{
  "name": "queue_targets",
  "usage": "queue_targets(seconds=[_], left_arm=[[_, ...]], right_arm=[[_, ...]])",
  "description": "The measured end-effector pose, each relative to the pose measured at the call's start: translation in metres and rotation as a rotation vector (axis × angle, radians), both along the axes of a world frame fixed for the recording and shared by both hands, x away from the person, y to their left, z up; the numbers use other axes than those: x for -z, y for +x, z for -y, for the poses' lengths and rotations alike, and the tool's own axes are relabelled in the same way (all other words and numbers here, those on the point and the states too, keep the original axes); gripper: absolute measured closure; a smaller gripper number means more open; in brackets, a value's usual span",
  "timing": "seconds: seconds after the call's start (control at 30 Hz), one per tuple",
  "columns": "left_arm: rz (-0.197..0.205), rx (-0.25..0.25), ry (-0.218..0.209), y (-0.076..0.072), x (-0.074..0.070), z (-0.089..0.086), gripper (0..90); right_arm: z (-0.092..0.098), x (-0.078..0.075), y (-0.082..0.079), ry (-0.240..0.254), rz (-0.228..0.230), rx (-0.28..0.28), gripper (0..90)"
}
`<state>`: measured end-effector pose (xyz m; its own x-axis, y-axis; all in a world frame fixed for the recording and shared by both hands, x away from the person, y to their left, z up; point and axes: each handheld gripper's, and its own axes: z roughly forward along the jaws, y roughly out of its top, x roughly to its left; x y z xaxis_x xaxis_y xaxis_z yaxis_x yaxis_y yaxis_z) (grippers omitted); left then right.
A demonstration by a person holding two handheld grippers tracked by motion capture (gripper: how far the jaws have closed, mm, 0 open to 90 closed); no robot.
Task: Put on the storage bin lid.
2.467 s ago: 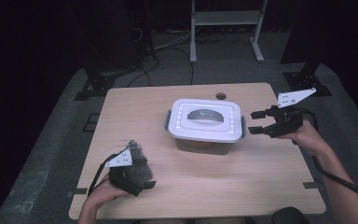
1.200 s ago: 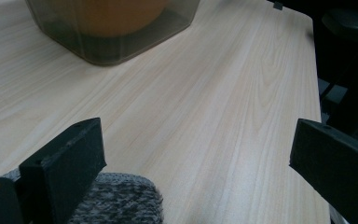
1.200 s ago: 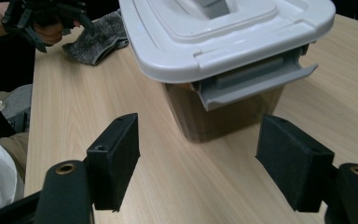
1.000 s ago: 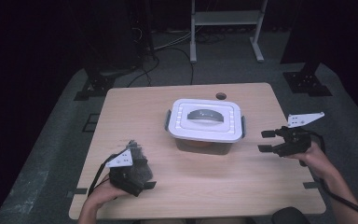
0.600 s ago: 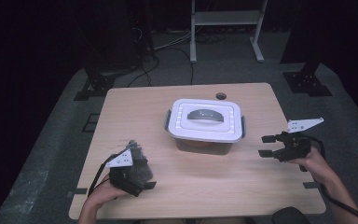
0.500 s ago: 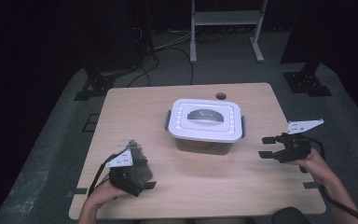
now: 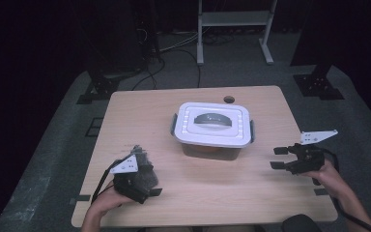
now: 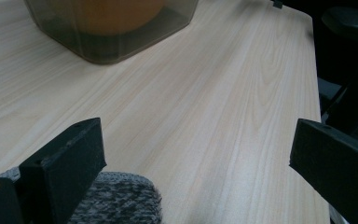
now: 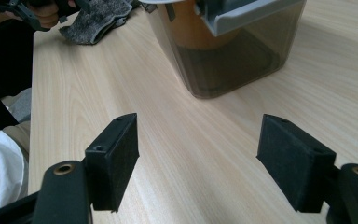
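Left gripper (image 7: 147, 186) sits by the near left corner of the table (image 7: 140, 121), resting on a grey knit cloth (image 7: 142, 166), jaws wide apart w/ nothing between them. Mid-table, closer to the far edge: a plastic box (image 7: 212, 130), white lid w/ grey handle, grey side latches, smoky clear walls. Something orange is inside, can't tell what. Right gripper (image 7: 279, 158) is near the right edge, pointing left at the box, well apart from it, jaws open and empty, hand behind it.

A dark lab/studio is indicated: lone wooden table (image 7: 193, 191), floor cables (image 7: 174, 53), stand bases (image 7: 319, 84), metal rack (image 7: 234, 19).
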<state>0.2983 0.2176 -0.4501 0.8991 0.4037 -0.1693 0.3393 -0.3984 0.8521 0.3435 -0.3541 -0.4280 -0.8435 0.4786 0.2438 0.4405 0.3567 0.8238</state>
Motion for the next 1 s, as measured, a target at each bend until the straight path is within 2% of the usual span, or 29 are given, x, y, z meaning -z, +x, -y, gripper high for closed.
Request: queue_targets(seconds=[0.63,1.0], left_arm=[[0.001,-0.002,0.000,-0.001,-0.001,0.000,2.3],[0.001,-0.003,0.000,0.000,-0.001,-0.001,2.2]], right_arm=[[0.006,0.020,-0.015,0.029,-0.024,0.024,27.6],[0.010,0.026,-0.022,0.041,-0.035,0.032,27.4]])
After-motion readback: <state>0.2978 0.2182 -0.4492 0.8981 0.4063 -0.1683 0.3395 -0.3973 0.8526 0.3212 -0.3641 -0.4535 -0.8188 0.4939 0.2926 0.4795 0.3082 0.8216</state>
